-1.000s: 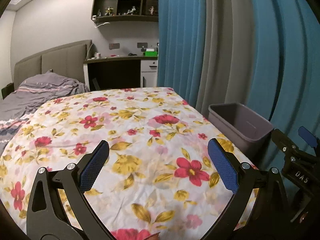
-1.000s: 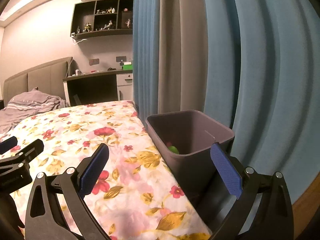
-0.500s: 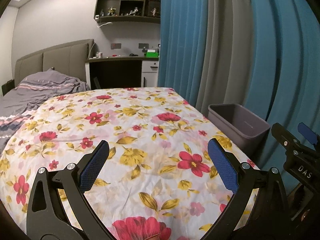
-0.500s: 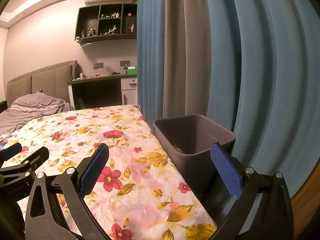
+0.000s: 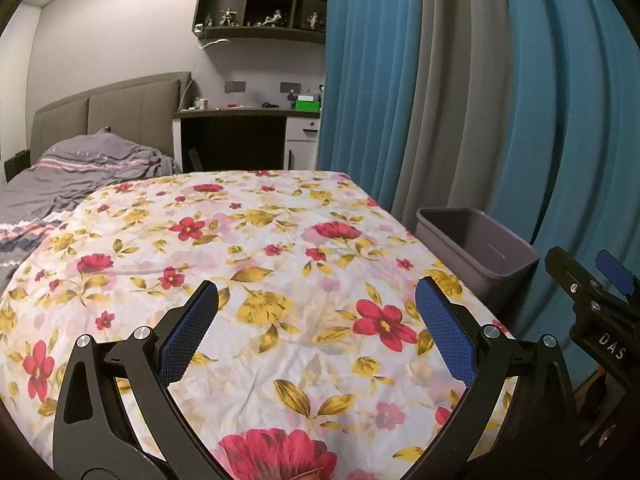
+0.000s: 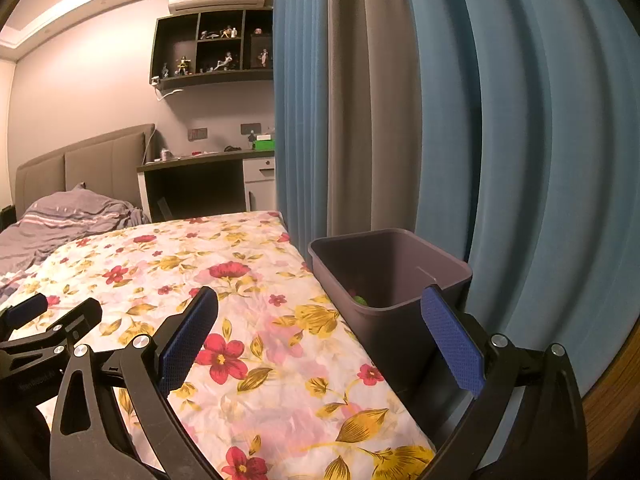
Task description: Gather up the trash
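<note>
The cloth [image 5: 256,264] lies spread over the surface, with the bin [image 6: 390,280] standing just off its right edge, in front of the curtains [image 6: 460,120]. Something small [image 6: 361,300] lies in the bin's bottom. Behind the cloth to the left is the bed [image 5: 80,168] with its headboard [image 5: 108,116] against the wall; the desk [image 5: 240,136] stands behind the cloth, beside the curtains, and shelves [image 5: 264,4] hang above it.

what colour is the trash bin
Dull grey-purple trash bin, clearest in the right wrist view.
</note>
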The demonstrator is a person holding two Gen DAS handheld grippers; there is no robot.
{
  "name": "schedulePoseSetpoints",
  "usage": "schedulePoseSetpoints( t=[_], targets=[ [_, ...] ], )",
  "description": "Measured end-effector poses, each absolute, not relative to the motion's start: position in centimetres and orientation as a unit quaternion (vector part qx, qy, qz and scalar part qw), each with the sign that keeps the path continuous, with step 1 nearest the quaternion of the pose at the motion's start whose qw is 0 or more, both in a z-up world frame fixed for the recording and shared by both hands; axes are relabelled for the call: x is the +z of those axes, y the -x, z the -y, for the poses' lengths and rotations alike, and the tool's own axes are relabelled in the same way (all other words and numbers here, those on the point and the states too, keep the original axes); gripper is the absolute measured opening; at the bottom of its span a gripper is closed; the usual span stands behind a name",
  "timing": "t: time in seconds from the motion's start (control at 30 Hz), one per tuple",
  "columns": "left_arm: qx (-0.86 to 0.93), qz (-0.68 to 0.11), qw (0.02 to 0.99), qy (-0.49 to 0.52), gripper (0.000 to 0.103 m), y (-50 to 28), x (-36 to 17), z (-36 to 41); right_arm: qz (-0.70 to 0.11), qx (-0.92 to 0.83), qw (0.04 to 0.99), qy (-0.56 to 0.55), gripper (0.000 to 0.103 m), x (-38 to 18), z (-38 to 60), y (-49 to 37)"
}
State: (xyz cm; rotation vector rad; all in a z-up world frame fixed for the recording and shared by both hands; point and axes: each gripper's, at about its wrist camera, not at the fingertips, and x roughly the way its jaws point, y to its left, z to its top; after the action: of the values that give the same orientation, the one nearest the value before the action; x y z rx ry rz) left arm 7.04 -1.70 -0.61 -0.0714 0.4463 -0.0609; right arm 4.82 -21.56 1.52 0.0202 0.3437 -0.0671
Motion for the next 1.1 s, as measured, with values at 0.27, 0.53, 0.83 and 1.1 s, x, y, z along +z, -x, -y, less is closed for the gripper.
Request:
schedulePoseSetpoints(
  t=[0.27,0.53,0.83,1.1],
  targets=[
    [-0.03,-0.223,0.974,0.035,0.097,-7.03,-0.76,1.84,-0.17,-0.033,0.985,-0.01,0.097,1.46,21.66,-4.82],
    [-0.032,-0.223,0.974,0.033,0.097,-6.99,-0.82,1.95,-0.17,-0.033,0.985,-0.011,0.097,1.46,21.69,-4.81],
    [-0.032,-0.223,0.974,0.033,0.097,-6.97,-0.79,1.96,-0.17,-0.032,0.985,-0.012,0.097,1.47,21.79,-4.81],
    [-0.032,-0.223,0.974,0.033,0.097,-6.96,-0.82,2.0,-0.17,-0.033,0.985,-0.013,0.097,1.53,21.84,-4.84]
  ],
)
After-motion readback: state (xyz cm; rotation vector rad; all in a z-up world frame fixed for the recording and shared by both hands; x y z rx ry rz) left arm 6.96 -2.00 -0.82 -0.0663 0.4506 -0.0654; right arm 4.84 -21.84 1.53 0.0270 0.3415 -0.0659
